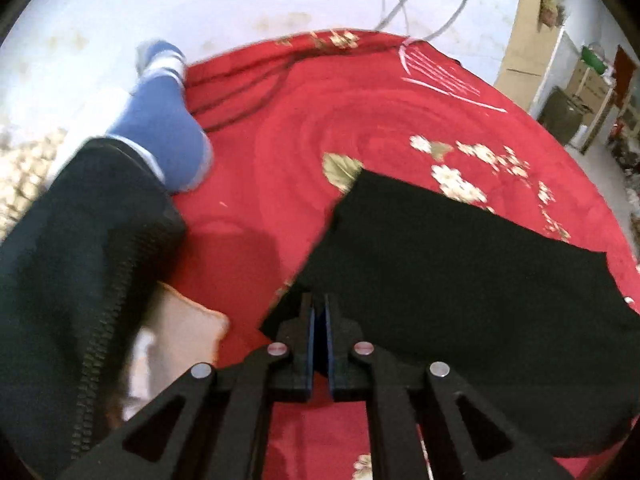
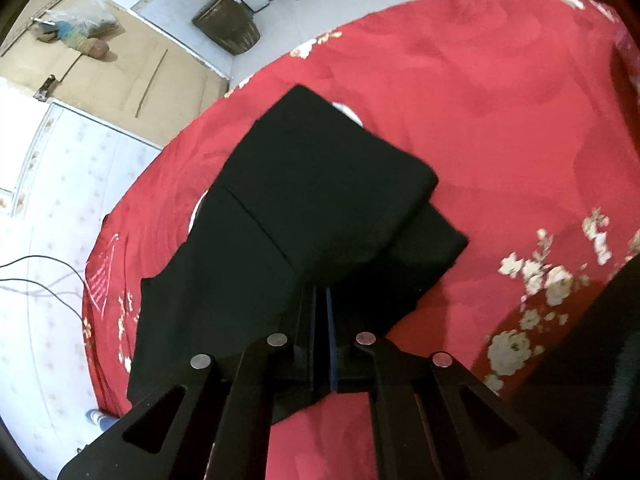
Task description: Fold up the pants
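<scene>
The black pants lie on a red flowered blanket, partly folded, with one layer doubled over the other. In the left wrist view the pants fill the lower right. My left gripper is shut, its jaws pinching the near left edge of the black cloth. My right gripper is shut, its jaws closed on the near edge of the pants. Both hold the cloth a little above the blanket.
The red blanket covers a round surface on a pale tiled floor. A person's leg in dark trousers and a blue sock stand at the left. Cables run over the floor. Cardboard and a dark bucket lie beyond.
</scene>
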`<state>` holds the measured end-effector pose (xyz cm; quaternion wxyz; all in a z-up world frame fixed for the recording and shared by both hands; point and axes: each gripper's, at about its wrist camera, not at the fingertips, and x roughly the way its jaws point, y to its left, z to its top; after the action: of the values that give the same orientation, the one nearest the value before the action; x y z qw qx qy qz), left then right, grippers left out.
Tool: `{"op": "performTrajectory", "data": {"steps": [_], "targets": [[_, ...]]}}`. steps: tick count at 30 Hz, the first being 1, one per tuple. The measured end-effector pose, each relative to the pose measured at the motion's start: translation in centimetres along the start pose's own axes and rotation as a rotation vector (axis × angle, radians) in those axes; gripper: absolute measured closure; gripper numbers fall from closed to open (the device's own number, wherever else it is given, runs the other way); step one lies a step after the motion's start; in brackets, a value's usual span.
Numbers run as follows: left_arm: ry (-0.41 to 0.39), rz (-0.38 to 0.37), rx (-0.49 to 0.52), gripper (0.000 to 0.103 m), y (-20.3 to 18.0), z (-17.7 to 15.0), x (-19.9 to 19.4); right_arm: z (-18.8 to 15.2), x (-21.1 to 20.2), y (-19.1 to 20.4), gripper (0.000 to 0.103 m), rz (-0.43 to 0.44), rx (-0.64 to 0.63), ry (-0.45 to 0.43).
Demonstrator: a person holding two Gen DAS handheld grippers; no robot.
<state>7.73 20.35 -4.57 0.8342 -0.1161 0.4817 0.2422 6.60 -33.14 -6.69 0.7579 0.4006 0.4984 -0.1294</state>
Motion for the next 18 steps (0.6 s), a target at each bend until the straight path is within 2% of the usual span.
{"op": "performTrajectory", "data": {"steps": [2,4,7,10,12,13,16,18], "targets": [[-0.019,0.001,-0.022,0.095,0.4,0.5,-0.5,0.6,-0.5,-0.2,0.066,0.002,0.021,-0.005],[-0.039,-0.011,-0.033,0.095,0.3,0.7,-1.3,0.8,-0.3,-0.1,0.053,-0.016,0.017,0.01],[-0.052,-0.121,-0.004,0.095,-1.0,0.4,-2.9,0.8,1.6,0.2,0.051,-0.051,-0.007,0.09],[-0.052,-0.23,0.086,0.095,-4.0,-0.6,-4.0,0.3,3.8,-0.1,0.051,-0.071,0.012,0.179],[-0.046,-0.268,0.148,0.095,-5.9,-1.8,-4.2,0.0,3.9,-0.2,0.051,-0.044,0.022,0.154],[-0.037,-0.28,0.183,0.095,-6.9,-2.3,-4.2,0.0,3.7,-0.4,0.051,0.013,0.039,0.121],[-0.012,-0.302,0.252,0.095,-8.8,-3.7,-3.7,-0.1,2.9,-0.4,0.051,0.045,0.035,0.05],[0.014,-0.311,0.269,0.095,-9.4,-4.2,-2.9,0.1,3.1,-0.6,0.051,0.048,0.049,0.055]]}}
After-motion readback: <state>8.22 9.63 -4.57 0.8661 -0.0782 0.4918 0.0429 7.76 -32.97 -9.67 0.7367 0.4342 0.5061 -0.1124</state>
